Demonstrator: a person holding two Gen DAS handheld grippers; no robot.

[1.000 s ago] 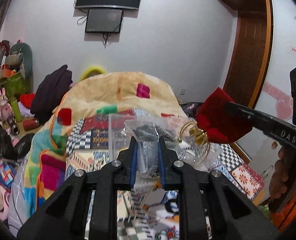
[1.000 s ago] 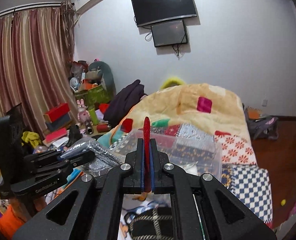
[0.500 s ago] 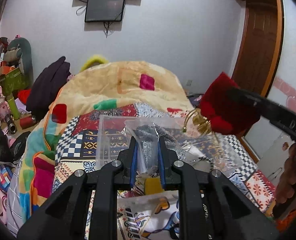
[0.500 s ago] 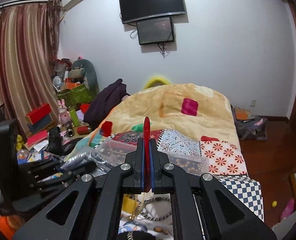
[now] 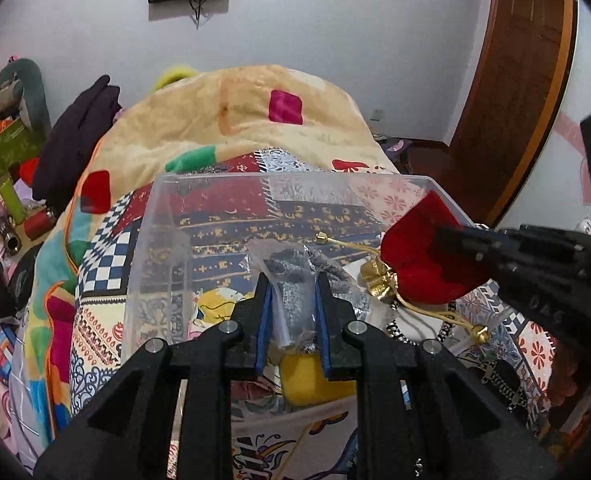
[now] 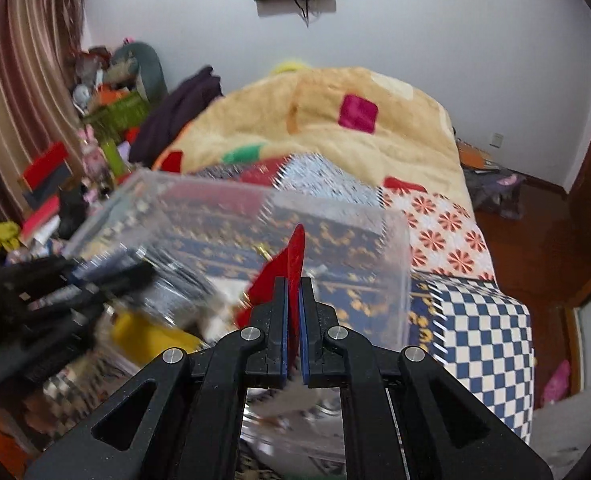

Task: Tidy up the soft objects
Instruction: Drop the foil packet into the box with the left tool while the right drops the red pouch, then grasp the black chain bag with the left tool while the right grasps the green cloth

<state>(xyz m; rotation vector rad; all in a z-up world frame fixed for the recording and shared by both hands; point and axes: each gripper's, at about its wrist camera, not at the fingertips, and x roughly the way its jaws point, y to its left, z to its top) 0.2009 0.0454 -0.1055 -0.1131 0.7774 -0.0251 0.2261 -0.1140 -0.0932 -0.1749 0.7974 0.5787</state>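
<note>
My left gripper (image 5: 293, 284) is shut on a clear plastic bag of grey glittery fabric (image 5: 295, 276) and holds it over the open clear plastic bin (image 5: 151, 240) on the bed. My right gripper (image 6: 292, 284) is shut on a red velvet pouch (image 6: 291, 256). In the left wrist view the red pouch (image 5: 419, 264), with gold cord and bells (image 5: 379, 280), hangs over the bin's right side in the right gripper (image 5: 447, 240). The left gripper (image 6: 107, 276) shows blurred at the left of the right wrist view. A yellow soft item (image 5: 311, 376) and patterned cloth lie in the bin.
The bin sits on a patchwork quilt (image 5: 95, 280) with a beige blanket (image 5: 235, 112) heaped behind. Clutter, boxes and toys (image 6: 95, 128) stand left of the bed by the curtain. A wooden door (image 5: 515, 100) is at the right.
Both grippers have tilted down and moved forward over the bin. The bag and the red pouch are now lower, inside the bin's rim. Both grips stay shut.
</note>
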